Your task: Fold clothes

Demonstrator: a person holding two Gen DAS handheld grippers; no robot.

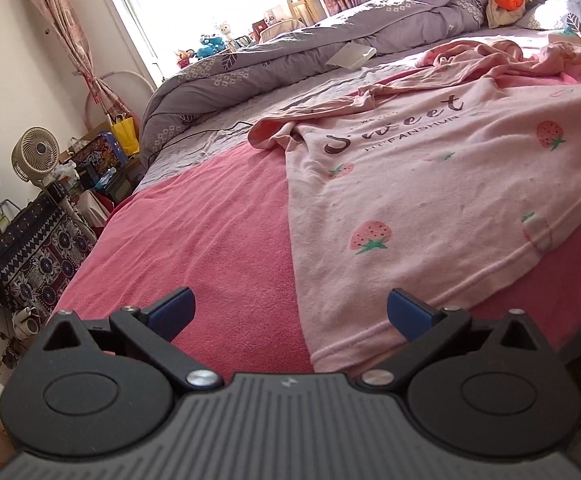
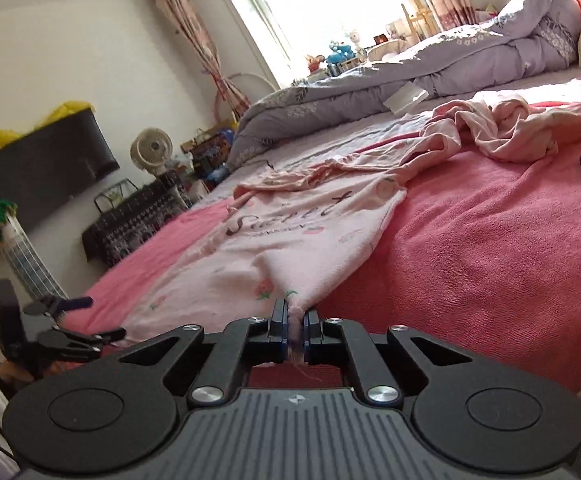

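Right gripper (image 2: 293,326) clamped on bunched hem corner of pink strawberry top (image 2: 286,240), near edge of bed (image 2: 490,264).
Left gripper (image 1: 290,316) jaws wide apart, empty, over top's other hem corner at same near edge. Top spread printed side up on pink blanket (image 1: 218,240), sleeves rumpled toward bed's far side. Lilac quilt (image 1: 274,60) heaped along far edge.

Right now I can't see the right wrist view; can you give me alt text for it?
The right gripper is shut on a bunched hem corner of the pink strawberry shirt, which stretches away across a pink blanket. The open left gripper sits at the far left, with a grey quilt behind.
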